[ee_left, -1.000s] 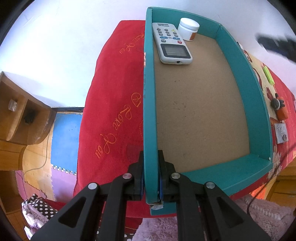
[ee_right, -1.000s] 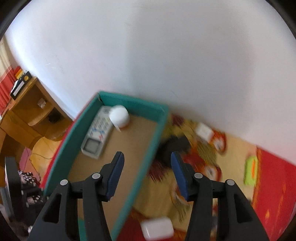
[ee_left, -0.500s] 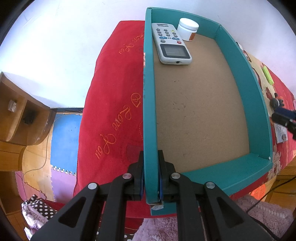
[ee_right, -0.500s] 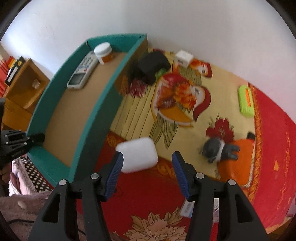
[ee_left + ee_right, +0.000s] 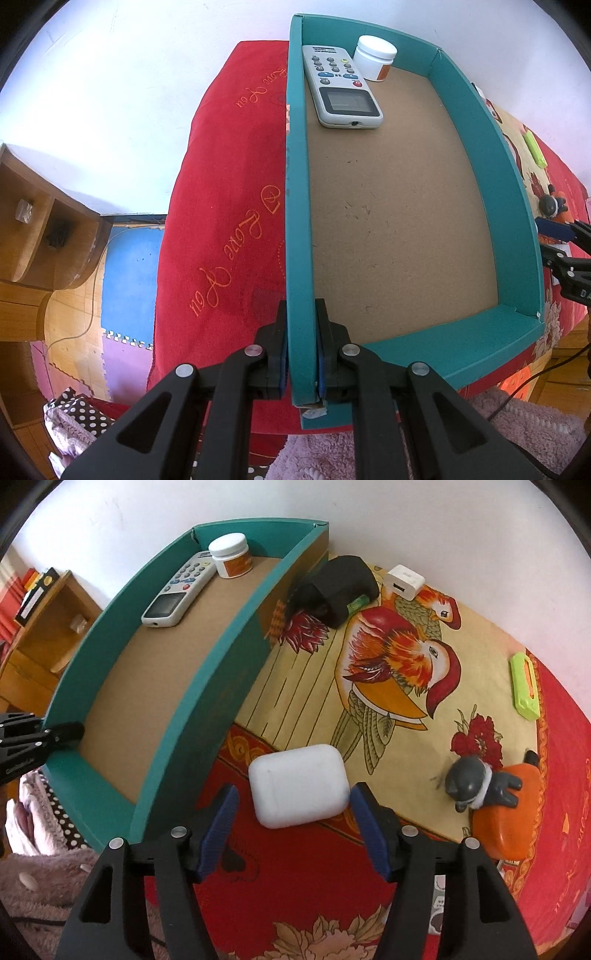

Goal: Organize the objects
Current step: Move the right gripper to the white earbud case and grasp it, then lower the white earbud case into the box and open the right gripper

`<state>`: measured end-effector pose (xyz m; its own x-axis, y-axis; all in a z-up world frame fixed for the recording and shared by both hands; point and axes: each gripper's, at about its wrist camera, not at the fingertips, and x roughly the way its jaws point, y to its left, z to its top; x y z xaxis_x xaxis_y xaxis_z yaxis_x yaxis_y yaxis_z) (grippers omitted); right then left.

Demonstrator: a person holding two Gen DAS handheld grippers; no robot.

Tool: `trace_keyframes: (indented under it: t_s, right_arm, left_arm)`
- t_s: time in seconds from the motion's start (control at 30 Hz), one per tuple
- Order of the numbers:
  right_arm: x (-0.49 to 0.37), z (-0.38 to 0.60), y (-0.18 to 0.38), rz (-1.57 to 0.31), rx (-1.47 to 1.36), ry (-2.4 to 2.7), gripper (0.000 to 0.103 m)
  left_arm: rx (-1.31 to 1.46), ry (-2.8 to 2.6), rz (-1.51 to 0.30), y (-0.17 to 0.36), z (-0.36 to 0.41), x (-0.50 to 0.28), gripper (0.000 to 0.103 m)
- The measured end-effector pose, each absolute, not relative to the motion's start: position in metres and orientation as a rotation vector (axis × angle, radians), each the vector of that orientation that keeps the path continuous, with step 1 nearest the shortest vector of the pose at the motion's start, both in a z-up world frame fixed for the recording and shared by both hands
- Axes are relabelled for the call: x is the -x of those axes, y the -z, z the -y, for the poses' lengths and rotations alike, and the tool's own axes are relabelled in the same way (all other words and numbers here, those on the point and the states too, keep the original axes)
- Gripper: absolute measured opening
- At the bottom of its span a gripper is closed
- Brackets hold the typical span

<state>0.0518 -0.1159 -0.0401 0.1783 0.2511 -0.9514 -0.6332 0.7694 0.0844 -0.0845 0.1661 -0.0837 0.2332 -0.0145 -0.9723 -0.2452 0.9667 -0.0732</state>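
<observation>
Now lowered from its higher vantage of a second ago, the right gripper [image 5: 293, 825] hangs over a white earbud case [image 5: 299, 785] lying on the patterned bedspread [image 5: 391, 716] just beside the teal box [image 5: 221, 657], its jaws opening with the case between them, pads not yet pressing. Across the box, the left gripper [image 5: 301, 354] stays clenched on the near wall, steadying it. Already inside at the far end sit a remote control [image 5: 341, 86] and white jar [image 5: 375, 57]; the case looks next to join them
</observation>
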Motion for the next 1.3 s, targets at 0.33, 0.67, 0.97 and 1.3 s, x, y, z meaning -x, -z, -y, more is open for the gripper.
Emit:
trace_keyframes:
  t_s: [0.33, 0.67, 0.97, 1.3]
  right_arm:
    - [-0.055, 0.107, 0.049, -1.249, 0.376, -0.645, 0.064]
    - [-0.056, 0.109, 0.052, -1.251, 0.332, -0.645, 0.059]
    - [-0.061, 0.119, 0.033, -1.216, 0.319, -0.635, 0.059]
    - [-0.071, 0.105, -0.020, -1.101, 0.321, -0.672, 0.059]
  left_arm:
    - [0.228, -0.160, -1.330, 0.084, -0.166, 0.085, 0.009]
    - [0.224, -0.157, -1.334, 0.083, -0.166, 0.084, 0.009]
    - [0.224, -0.157, -1.334, 0.083, -0.166, 0.083, 0.009]
    - [0.224, -0.157, -1.334, 0.083, -0.166, 0.083, 0.009]
